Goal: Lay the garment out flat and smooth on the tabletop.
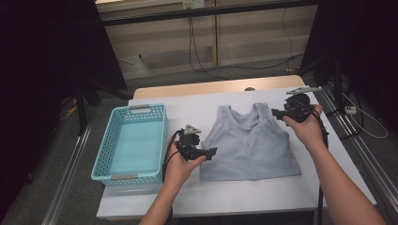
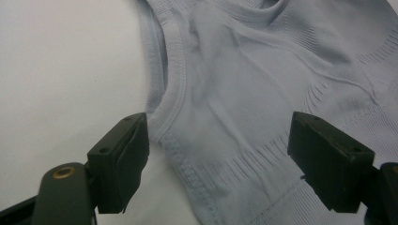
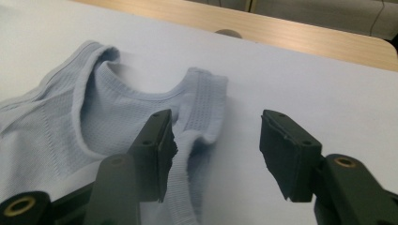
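Note:
A pale grey-blue sleeveless top [image 1: 251, 143] lies flat on the white table, straps toward the far edge. My left gripper [image 1: 211, 153] is at the top's lower left side, open; in the left gripper view its jaws [image 2: 218, 154] stand wide apart over the ribbed side edge of the top [image 2: 263, 93], with neither pad pressing on it. My right gripper [image 1: 277, 113] hovers by the top's right strap, open. In the right gripper view that strap [image 3: 204, 108] lies just ahead of the left jaw, and the gap between the jaws [image 3: 218, 145] holds nothing.
A light blue plastic basket [image 1: 105, 145] stands at the table's left side, nothing in it. The white table cover [image 1: 197, 108] gives way to a bare wooden strip [image 1: 211, 87] at the far edge. Cables trail on the floor beyond.

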Motion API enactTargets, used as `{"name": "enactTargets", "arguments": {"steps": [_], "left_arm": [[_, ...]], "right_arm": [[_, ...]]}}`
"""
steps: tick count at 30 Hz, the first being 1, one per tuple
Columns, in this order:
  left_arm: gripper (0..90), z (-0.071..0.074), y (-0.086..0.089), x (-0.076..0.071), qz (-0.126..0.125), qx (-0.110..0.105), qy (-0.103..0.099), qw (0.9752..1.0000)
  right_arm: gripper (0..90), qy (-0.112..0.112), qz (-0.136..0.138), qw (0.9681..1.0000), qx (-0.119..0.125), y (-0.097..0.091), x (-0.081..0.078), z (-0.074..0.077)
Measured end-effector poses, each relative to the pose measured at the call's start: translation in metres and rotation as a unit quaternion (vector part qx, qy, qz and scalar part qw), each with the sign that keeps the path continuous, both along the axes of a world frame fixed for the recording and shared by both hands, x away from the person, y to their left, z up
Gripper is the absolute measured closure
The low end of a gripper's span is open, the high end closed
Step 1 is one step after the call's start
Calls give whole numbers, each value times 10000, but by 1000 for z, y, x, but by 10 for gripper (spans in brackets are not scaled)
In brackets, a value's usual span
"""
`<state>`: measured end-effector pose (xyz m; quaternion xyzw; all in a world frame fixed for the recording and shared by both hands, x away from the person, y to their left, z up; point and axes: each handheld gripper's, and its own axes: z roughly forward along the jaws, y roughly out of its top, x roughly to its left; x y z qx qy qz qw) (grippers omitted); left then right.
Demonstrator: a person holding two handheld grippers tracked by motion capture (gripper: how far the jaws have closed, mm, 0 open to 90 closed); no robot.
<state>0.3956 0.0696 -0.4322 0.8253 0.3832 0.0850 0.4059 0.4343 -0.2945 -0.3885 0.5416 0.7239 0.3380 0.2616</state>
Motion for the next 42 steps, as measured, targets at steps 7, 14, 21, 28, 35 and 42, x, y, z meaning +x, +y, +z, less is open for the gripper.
{"name": "enactTargets", "arguments": {"steps": [7, 14, 21, 28, 35, 42], "left_arm": [[215, 0, 1, 0, 29, -20, -16, 10000], [215, 0, 2, 1, 37, 11, -15, 10000], [215, 1, 3, 1, 31, 2, -12, 10000], [216, 0, 3, 0, 53, 2, -12, 10000], [217, 2, 4, 0, 82, -42, -37, 10000], [217, 2, 5, 1, 105, -46, -56, 9999]], "right_arm": [[613, 104, 469, 9987, -144, 30, 7, -17], [693, 484, 885, 9949, -6, 54, 17, -38], [631, 585, 1139, 9918, -35, 73, 16, -50], [737, 706, 1273, 9890, -270, 85, 18, -55], [900, 880, 1501, 9837, -464, 98, 28, -56], [900, 490, 1409, 9884, -273, 109, 37, -41]]}}
